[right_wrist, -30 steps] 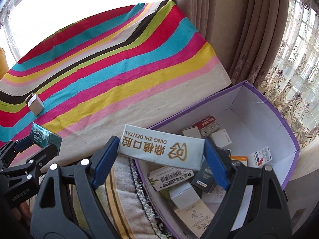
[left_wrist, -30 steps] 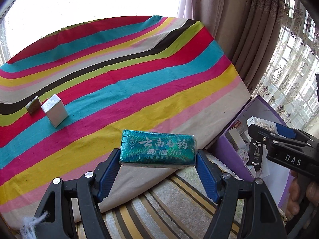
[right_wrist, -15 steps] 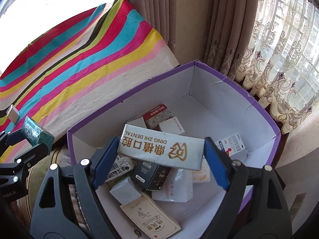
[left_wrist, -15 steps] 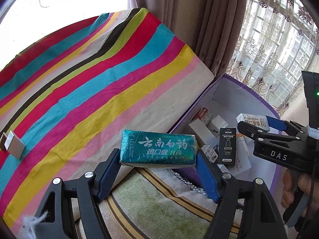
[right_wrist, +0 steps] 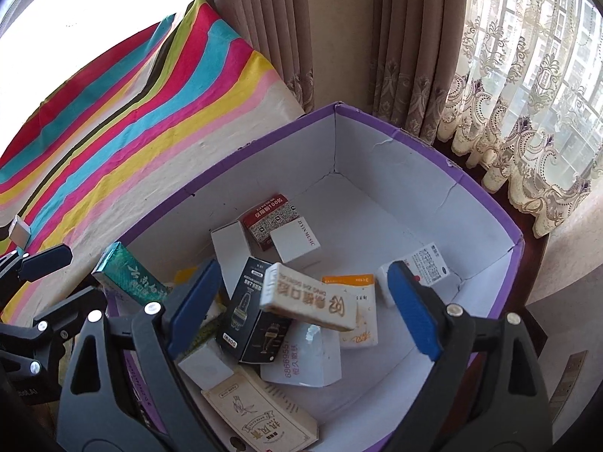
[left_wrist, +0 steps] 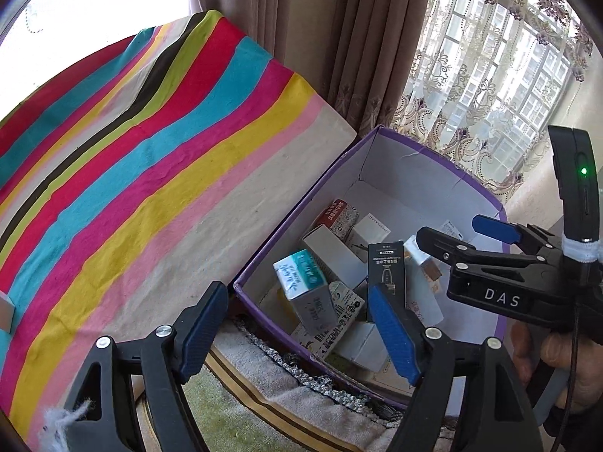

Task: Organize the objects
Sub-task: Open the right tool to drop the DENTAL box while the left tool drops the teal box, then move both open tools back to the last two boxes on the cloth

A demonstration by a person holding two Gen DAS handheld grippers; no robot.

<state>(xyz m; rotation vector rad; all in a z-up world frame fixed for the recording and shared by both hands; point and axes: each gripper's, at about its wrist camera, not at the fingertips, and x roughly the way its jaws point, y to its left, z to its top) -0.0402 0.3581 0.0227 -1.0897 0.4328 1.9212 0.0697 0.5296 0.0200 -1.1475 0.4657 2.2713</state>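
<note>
Left wrist view: the left gripper point(left_wrist: 297, 324) gapes empty above the purple box's point(left_wrist: 301, 203) near corner, the green carton point(left_wrist: 303, 288) lying inside just ahead. Right wrist view: the right gripper point(right_wrist: 301, 309) is spread wide, and the white carton point(right_wrist: 311, 295) lies tilted between its fingers, over the pile.
</note>
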